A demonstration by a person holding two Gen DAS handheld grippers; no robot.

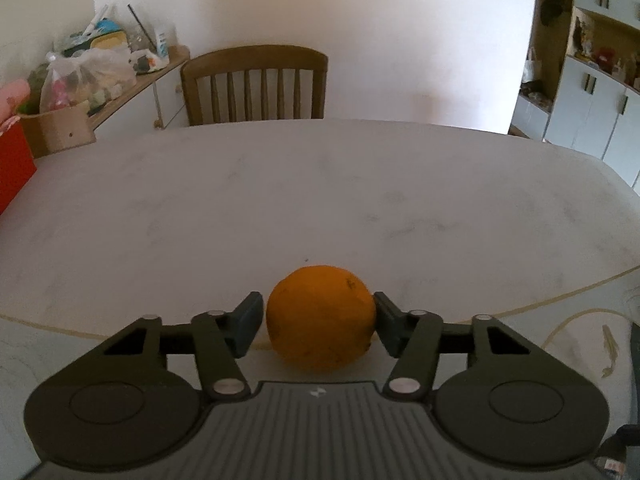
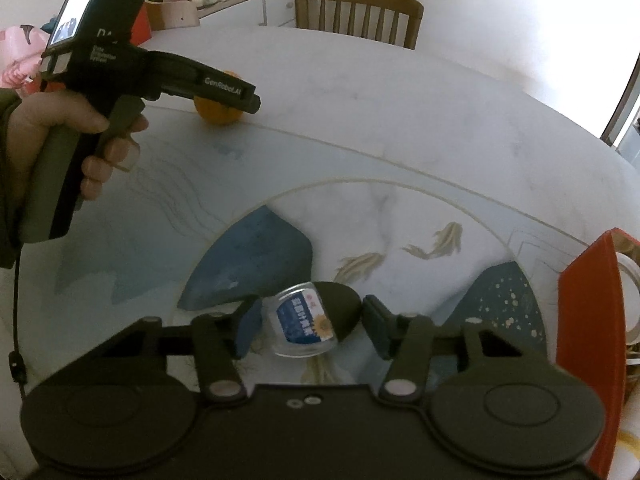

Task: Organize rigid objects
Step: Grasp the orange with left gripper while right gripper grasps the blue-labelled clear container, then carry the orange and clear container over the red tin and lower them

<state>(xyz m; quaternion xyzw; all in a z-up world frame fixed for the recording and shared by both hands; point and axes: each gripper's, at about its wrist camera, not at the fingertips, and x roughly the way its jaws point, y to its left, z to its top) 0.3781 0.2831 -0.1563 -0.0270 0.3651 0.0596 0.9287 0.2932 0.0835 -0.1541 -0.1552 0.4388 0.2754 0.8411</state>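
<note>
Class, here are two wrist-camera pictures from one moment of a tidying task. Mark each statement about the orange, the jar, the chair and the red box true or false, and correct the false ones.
1. The orange sits on the table between the fingers of the left gripper. True.
2. The jar between the fingers of the right gripper stands upright. False: it lies tilted on its side.
3. The jar's lid is white. False: it is dark.
4. A wooden chair stands at the far side of the table. True.
5. The red box is left of the jar in the right wrist view. False: it is at the right edge.
</note>
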